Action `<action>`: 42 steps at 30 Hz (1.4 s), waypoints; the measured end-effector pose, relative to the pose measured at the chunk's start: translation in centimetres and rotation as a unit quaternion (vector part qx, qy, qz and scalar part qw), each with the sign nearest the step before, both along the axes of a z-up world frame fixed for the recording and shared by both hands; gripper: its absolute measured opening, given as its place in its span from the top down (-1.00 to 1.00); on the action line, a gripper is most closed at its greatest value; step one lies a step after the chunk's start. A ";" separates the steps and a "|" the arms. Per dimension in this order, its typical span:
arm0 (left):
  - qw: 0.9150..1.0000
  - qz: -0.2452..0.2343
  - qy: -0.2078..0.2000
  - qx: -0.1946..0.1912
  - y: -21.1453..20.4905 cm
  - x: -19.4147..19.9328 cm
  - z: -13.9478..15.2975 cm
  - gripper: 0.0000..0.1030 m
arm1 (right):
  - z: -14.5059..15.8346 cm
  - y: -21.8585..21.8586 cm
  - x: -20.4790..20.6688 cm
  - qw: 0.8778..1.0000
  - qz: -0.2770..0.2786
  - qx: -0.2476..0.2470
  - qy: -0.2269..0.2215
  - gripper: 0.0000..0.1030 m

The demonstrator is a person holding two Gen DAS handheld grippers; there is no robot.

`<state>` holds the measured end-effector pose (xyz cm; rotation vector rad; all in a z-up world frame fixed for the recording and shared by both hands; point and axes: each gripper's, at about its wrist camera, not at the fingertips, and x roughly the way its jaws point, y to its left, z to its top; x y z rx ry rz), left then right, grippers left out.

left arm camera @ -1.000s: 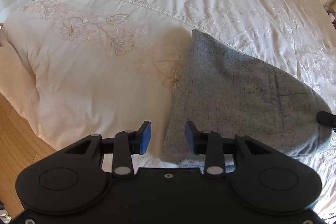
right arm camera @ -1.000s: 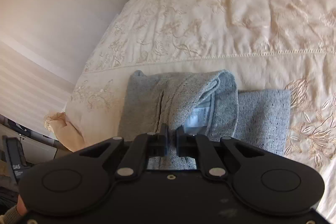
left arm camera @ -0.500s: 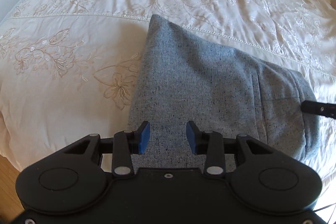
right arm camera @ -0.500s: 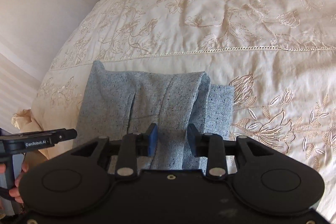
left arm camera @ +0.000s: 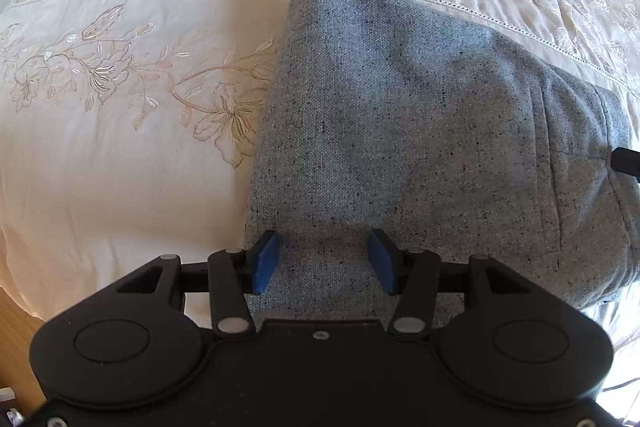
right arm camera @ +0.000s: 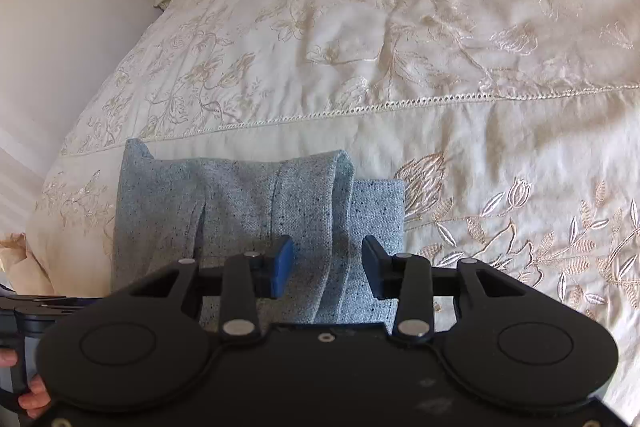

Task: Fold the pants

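The bedspread (right arm camera: 440, 47), cream with floral embroidery and an eyelet border, fills both views and carries everything else. On its near edge lie the grey pants (left arm camera: 400, 115), folded into a compact stack: in the right wrist view the waistband end (right arm camera: 312, 187) is doubled over a lower layer (right arm camera: 380, 207) that juts out to the right, so the edges are not aligned.

Your left gripper (left arm camera: 324, 261) points steeply down over the near left corner of the stack. Its jaws have just been opening and now stand apart, fabric beneath them but not pinched. Your right gripper (right arm camera: 327, 265) sits above the waistband end. Its jaws have also just been opening and stand wide, straddling the fold's edge without pressing it. The tip of the right gripper shows at the right edge of the left wrist view. At the lower left of the right wrist view, fingers (right arm camera: 34, 397) of your hand grip the left tool's handle.

Risks, as judged from here: the thick upper roll looks springy and may unfurl now that nothing clamps it. Closing on only the top layer would drag it off the layer below and widen the offset. The stack lies close to the bed's edge, so a pull toward you could slide it off.
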<state>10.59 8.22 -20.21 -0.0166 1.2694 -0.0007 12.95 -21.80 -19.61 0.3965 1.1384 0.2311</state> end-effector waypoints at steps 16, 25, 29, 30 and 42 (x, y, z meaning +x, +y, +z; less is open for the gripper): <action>1.000 0.001 0.005 0.022 -0.5 0.4 0.0 -0.22 | -1.4 0.6 -1.0 0.996 0.015 0.085 0.033 0.22; 0.998 -0.037 -0.031 0.027 -0.9 -1.4 4.3 -0.15 | 3.9 0.7 -3.9 0.999 -0.007 0.033 0.006 0.74; 0.998 -0.047 -0.043 0.010 -0.7 0.2 5.8 -0.15 | 2.8 -0.3 -3.8 0.998 -0.038 -0.002 0.050 0.55; 0.998 -0.049 -0.050 0.004 -0.8 1.0 6.1 -0.15 | 3.6 -0.5 -3.9 0.998 -0.059 -0.006 0.037 0.55; 0.996 -0.076 -0.034 0.031 -2.2 13.9 1.3 -0.19 | 3.5 5.1 2.8 0.991 -0.010 -0.135 -0.008 0.46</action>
